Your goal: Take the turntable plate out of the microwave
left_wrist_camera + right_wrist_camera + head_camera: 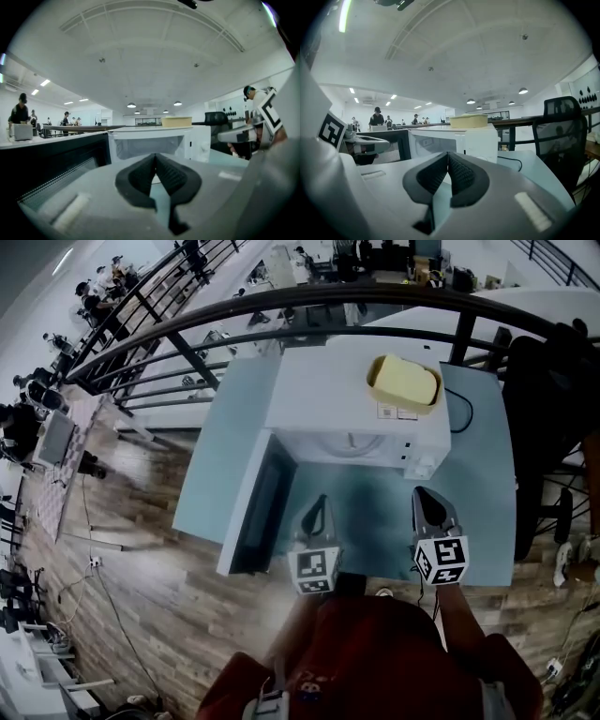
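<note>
Left gripper (318, 506) and right gripper (427, 495), both closed and empty, were held above the desk (375, 535) in front of the open microwave (319, 390); the turntable plate (350, 444) lay inside its cavity.

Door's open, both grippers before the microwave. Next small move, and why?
Probably open the left gripper and ease it toward the microwave cavity: the door stands open, the left faces the opening, and it and the right gripper are shut, empty.

White microwave (323, 395); pale yellow container (405, 381); light blue table (220, 446); brown wood-grain floor (141, 596).
</note>
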`<state>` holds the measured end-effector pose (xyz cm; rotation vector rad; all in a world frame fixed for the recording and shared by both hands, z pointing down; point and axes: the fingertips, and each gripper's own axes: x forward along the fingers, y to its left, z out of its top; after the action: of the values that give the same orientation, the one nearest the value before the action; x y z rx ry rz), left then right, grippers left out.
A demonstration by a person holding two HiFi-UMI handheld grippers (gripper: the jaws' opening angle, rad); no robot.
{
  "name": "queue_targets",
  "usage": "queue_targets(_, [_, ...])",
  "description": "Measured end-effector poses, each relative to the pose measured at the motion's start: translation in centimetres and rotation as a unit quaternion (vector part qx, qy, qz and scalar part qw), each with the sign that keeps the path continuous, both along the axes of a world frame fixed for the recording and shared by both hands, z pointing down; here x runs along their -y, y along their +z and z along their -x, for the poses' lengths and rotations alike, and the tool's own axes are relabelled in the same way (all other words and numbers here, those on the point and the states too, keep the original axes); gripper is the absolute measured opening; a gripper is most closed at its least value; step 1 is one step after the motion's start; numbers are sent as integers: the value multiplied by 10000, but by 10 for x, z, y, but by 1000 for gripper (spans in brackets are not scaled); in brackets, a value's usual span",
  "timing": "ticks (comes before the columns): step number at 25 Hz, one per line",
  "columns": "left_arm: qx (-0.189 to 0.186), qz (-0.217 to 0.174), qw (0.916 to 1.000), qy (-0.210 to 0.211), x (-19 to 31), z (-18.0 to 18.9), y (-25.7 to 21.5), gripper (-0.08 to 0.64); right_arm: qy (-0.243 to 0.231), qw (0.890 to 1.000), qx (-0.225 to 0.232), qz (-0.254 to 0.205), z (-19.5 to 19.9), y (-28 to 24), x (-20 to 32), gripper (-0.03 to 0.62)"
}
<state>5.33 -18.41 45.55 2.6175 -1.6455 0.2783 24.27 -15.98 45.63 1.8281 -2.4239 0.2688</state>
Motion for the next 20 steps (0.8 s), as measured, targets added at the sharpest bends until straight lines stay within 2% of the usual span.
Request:
queue_targets(7, [26, -141, 9997, 181, 52, 16, 3, -2, -79, 9997, -243, 14, 25, 7, 59, 2])
queue_targets(20, [-51, -6, 9986, 525, 124, 21, 36, -2, -200, 9984, -416, 334, 55, 45, 130, 2])
